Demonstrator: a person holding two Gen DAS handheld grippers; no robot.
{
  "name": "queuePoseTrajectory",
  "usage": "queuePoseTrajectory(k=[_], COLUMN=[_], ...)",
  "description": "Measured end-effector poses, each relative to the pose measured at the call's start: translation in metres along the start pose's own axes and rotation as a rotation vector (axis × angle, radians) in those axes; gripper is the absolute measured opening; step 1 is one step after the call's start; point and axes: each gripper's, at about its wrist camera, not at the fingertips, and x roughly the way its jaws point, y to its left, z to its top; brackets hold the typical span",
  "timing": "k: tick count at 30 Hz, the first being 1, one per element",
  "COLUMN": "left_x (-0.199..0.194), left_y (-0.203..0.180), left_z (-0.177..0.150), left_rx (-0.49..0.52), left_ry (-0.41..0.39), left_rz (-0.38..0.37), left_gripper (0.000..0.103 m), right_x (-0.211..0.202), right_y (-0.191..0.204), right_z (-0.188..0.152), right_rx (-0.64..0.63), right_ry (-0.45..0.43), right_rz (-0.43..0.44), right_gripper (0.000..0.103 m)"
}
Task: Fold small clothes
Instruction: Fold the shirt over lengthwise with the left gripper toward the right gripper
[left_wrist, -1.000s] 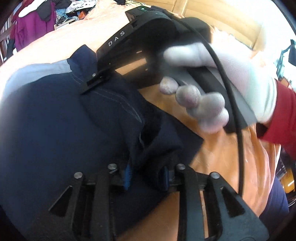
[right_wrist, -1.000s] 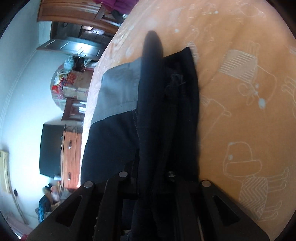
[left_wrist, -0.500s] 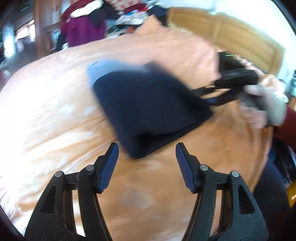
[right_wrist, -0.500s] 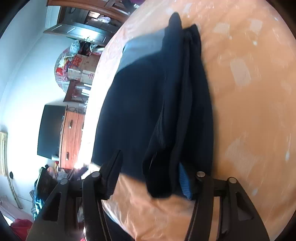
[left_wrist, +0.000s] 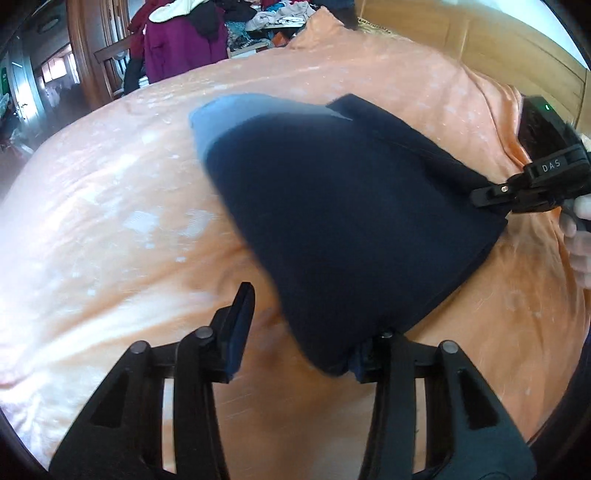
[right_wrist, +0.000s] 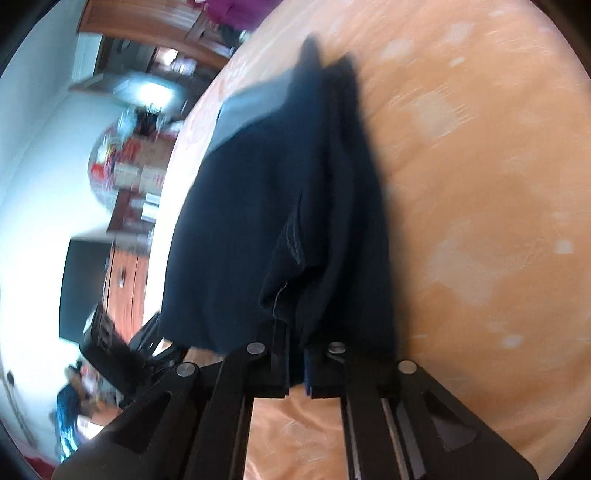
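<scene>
A folded navy garment (left_wrist: 343, 221) with a grey band (left_wrist: 251, 110) lies on the orange bedspread (left_wrist: 110, 206). My left gripper (left_wrist: 299, 343) is open; the garment's near corner lies between its jaws, against the right finger. My right gripper (right_wrist: 295, 365) is shut on the garment's edge (right_wrist: 295, 258). It also shows in the left wrist view (left_wrist: 491, 194), gripping the garment's right corner. The left gripper shows in the right wrist view (right_wrist: 147, 339) at the garment's lower left.
A wooden headboard (left_wrist: 498, 40) stands at the far right. Piled clothes (left_wrist: 184, 37) hang beyond the bed at the back. A dark TV (right_wrist: 85, 291) on a wooden dresser (right_wrist: 125, 288) stands beside the bed.
My left gripper let go of the garment and opened, then closed back in on its near corner. My right gripper opened partly and shut again on the garment's edge.
</scene>
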Motion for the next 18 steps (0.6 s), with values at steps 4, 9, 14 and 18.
queuePoseTrajectory(k=[4,9,14,18], left_x=[0.025,-0.036,-0.060,0.047], left_y=[-0.005,-0.001,0.011,-0.010], left_z=[-0.030,-0.028,0.003,-0.005], left_rx=[0.081,-0.004,-0.051,0.110], left_ry=[0.095,-0.031,-0.180,0.105], left_rz=[-0.028,-0.119,-0.125,-0.075], left_gripper=[0.059,0.052,0.052,0.059], right_x=[-0.012,-0.002,-0.008,-0.013], right_y=[-0.038,-0.039,-0.054,-0.060], right_z=[-0.003,0.002,-0.004,-0.009], right_rx=[0.076,0.077,0.074,0.076], right_ry=[0.001,0.024,0.027,0.006], right_rz=[0.024,0.050,0.063,0.064], right_gripper=[0.003,0.003,0.003,0.003])
